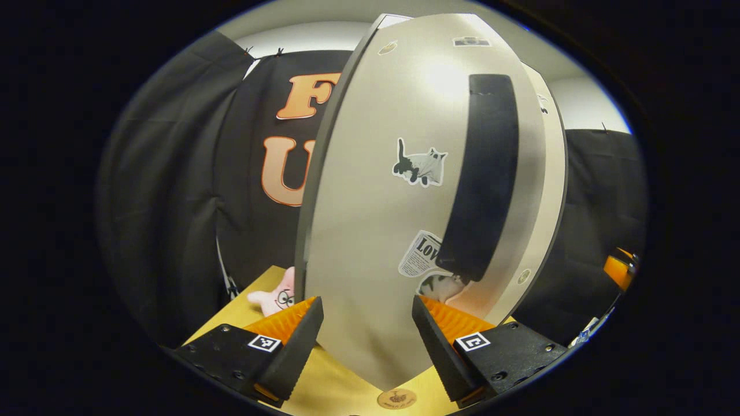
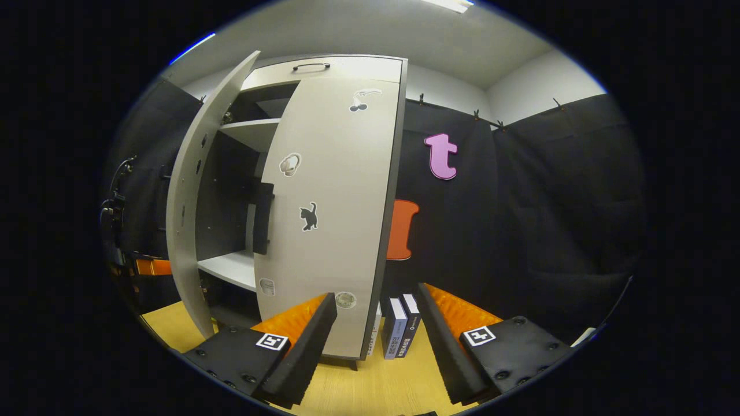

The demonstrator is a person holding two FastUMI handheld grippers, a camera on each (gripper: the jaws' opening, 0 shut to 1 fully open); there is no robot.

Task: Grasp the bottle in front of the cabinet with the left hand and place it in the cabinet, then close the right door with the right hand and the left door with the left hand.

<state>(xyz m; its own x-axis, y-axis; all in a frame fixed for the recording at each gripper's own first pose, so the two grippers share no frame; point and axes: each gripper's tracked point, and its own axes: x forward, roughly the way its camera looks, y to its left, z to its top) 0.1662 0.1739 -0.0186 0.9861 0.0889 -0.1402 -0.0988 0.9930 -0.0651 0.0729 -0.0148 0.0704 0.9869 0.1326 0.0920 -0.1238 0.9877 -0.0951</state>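
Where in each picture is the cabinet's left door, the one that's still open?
Left gripper view: the left door takes up the middle, outer face toward the camera, with a cat sticker and a black handle.
Right gripper view: the left door stands ajar at the left, beside the closed right door.
Shared landmark: the yellow wooden surface at the bottom.

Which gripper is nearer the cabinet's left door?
Left. The left gripper sits right at the left door, fingers open either side of it. The right gripper is farther back, facing the right door.
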